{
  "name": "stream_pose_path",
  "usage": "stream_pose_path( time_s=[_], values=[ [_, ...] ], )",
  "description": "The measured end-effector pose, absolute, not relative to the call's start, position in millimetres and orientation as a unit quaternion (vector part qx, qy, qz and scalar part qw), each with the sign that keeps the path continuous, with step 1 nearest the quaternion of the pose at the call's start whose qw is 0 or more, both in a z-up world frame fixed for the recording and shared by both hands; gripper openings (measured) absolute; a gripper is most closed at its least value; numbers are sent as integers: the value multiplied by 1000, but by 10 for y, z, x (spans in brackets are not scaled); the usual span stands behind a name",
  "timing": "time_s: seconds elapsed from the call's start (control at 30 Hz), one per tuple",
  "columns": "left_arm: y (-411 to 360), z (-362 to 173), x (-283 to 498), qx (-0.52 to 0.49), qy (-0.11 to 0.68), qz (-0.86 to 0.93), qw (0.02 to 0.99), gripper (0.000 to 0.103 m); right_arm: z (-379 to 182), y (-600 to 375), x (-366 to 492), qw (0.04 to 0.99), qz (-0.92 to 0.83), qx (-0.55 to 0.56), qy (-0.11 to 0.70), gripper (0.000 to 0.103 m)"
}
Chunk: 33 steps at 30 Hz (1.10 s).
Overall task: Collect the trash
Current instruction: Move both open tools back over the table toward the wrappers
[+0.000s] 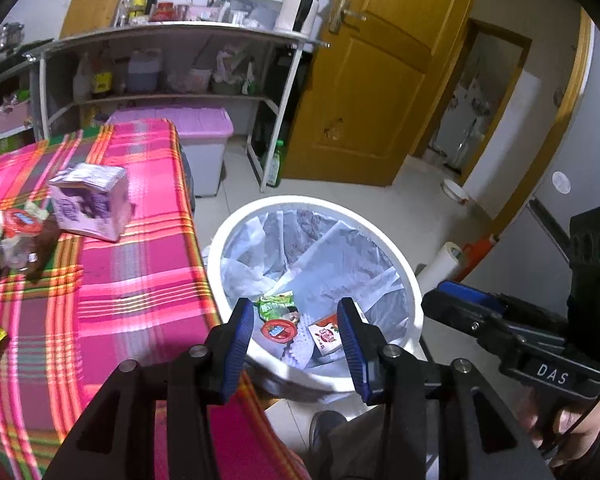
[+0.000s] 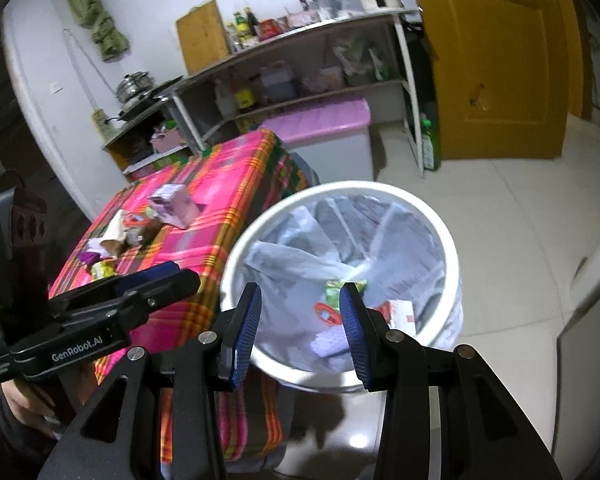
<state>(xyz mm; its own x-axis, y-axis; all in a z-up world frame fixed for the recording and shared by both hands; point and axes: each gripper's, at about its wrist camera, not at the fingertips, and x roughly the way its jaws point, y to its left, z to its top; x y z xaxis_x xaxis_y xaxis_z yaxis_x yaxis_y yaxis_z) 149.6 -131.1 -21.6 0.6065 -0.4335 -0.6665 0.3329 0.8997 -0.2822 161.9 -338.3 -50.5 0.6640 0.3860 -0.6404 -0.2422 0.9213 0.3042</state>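
A white bin with a plastic liner stands on the floor beside the table; it also shows in the right wrist view. Inside lie a green wrapper, a red lid and a small red-and-white packet. My left gripper is open and empty over the bin's near rim. My right gripper is open and empty over the bin too. On the pink plaid tablecloth lie a purple carton and a heap of wrappers. The carton and wrappers also show in the right wrist view.
A metal shelf unit with bottles and bags stands against the back wall. A pink-lidded storage box sits behind the table. A yellow wooden door stands open at the right. A green bottle stands on the tiled floor.
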Motion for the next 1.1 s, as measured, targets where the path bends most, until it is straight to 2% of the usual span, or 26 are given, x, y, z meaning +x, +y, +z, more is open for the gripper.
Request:
stream_pose_path(
  time_s=[0.37,1.1],
  values=[
    [-893,-23,1059,-63,347,-158,922,43,-343,-3053,1410,916,218,75,328,42],
    [-70,-48,680,-90,332,-55,937,43,-360,-2360,1319,887,297,35,352,42]
  ],
)
